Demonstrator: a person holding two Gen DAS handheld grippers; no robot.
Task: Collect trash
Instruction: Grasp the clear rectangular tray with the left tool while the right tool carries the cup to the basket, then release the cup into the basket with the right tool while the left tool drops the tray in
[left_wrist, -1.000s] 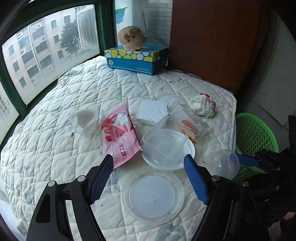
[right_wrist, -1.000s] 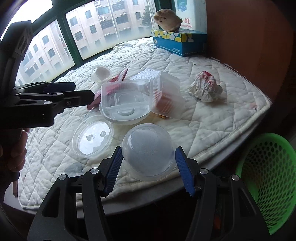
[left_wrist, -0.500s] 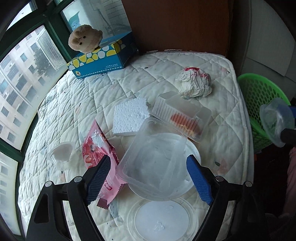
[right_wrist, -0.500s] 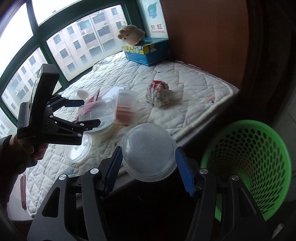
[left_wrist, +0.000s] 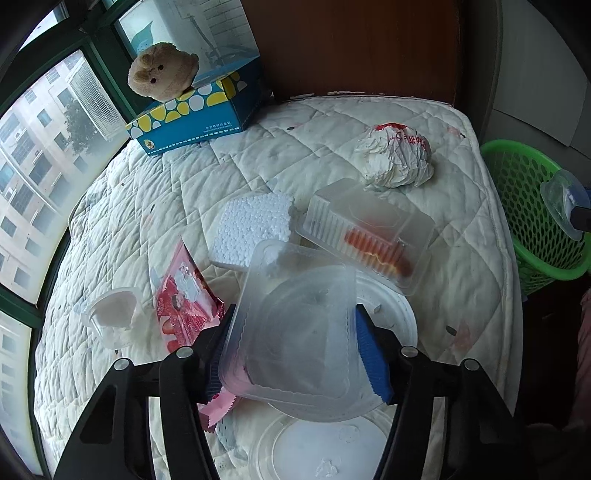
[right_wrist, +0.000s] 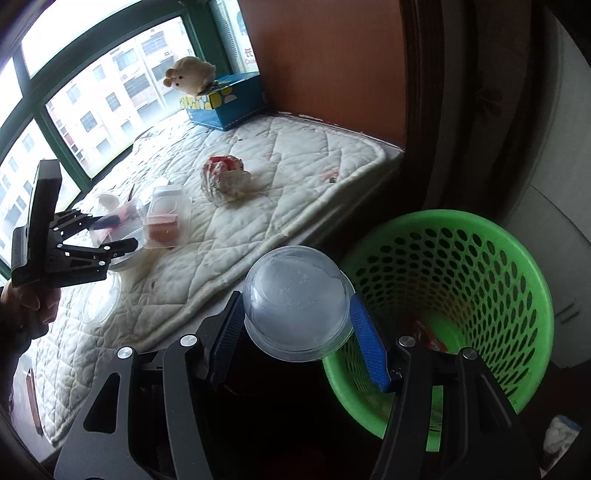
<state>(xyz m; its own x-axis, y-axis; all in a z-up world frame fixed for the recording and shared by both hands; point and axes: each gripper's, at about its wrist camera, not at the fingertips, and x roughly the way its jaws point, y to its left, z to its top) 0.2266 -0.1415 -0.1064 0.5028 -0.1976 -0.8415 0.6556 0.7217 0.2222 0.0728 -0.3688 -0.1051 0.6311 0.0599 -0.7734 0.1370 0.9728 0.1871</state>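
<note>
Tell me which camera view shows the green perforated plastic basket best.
The right wrist view. There the green perforated plastic basket fills the lower right, its open mouth and some trash at the bottom visible. The left wrist view catches only part of the basket at the right edge, beside the white quilted mattress.

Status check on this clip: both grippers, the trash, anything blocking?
Right gripper shut on clear plastic dome lid, at green mesh basket rim. Left gripper just closed on clear square plastic container. Nothing blocking.
</note>
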